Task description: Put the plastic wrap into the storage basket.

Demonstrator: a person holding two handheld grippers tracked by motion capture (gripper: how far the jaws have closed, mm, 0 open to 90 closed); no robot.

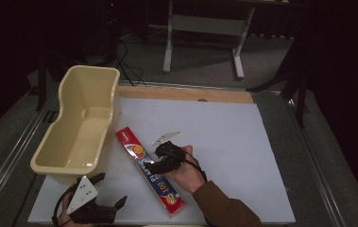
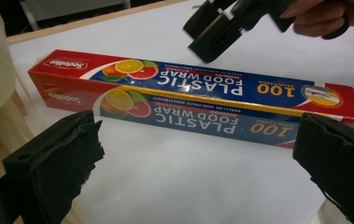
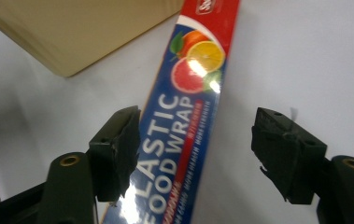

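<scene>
Right tool is open astride the plastic wrap box, so I'd center it before squeezing.

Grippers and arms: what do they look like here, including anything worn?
Both grippers are black with two blocky jaws whose pads look worn and ragged. The left gripper carries a grey three-cornered plate dotted with small marks; the right gripper has one too. A black cable loops by the left hand. The right forearm wears a brown sleeve.
</scene>
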